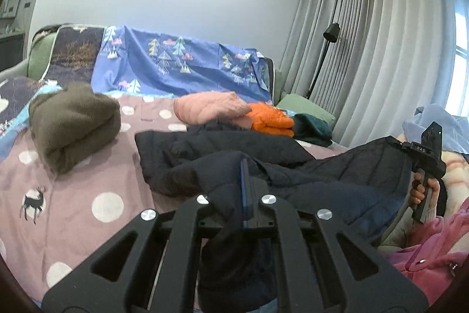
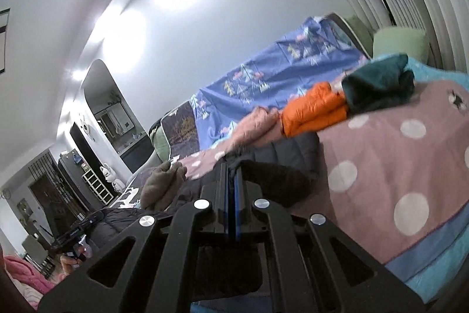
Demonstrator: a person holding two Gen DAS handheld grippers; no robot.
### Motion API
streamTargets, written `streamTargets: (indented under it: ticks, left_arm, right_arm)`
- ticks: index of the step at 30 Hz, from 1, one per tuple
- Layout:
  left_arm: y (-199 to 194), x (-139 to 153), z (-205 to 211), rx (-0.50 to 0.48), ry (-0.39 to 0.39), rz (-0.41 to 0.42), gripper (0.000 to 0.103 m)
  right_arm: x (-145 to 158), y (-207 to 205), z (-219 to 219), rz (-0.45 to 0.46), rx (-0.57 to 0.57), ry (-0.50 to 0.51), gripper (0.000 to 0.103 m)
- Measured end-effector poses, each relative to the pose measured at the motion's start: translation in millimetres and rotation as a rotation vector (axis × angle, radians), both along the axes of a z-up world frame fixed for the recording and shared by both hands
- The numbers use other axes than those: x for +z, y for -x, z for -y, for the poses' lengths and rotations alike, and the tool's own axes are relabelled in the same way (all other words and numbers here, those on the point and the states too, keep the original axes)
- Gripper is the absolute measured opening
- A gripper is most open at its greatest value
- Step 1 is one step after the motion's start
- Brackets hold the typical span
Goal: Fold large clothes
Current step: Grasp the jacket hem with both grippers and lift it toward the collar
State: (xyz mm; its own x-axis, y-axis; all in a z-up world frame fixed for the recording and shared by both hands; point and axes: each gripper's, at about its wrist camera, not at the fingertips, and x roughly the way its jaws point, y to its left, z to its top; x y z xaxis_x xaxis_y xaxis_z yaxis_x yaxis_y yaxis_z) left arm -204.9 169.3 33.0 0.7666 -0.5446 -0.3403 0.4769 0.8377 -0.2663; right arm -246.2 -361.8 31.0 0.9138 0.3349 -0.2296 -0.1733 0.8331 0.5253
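The big dark coat [image 1: 293, 166] is the thing to fold. It lies in the middle of the bed [image 1: 73, 189], on the pink cover with white dots, and its near side is held up off the bed.

The left gripper [image 1: 244, 189] is pinched tight on the coat's near edge, so cloth hangs down over its fingers. The right gripper [image 2: 231, 195] is pinched tight on the same edge further along. In the left view the right one shows at the right side, with a hand [image 1: 422, 189] on its handle.

The step looks like this: carry the near edge up and over to the far side of the coat, so it folds in half. To do it well, both hands should move together and stay level, so the edge stays straight. Keep the edge pulled a little tight between the two grippers, so it does not sag in the middle. Do not let go until the edge lies flat.

The brown folded bundle [image 1: 73, 125] sits near the left edge of the bed. The pink jacket [image 1: 211, 107], orange jacket [image 1: 269, 119] and dark green cloth [image 1: 313, 128] sit along the far edge. The coat should land short of them.
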Motion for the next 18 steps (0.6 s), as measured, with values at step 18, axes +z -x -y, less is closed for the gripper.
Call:
streamTargets:
  ticks: [18]
  left_arm:
    - [-185.2, -33.6, 30.7, 0.159, -0.145, -0.165, 0.009]
  right_arm:
    - [-37.9, -182.8, -6.6, -0.158, -0.206, 0.126, 0.003]
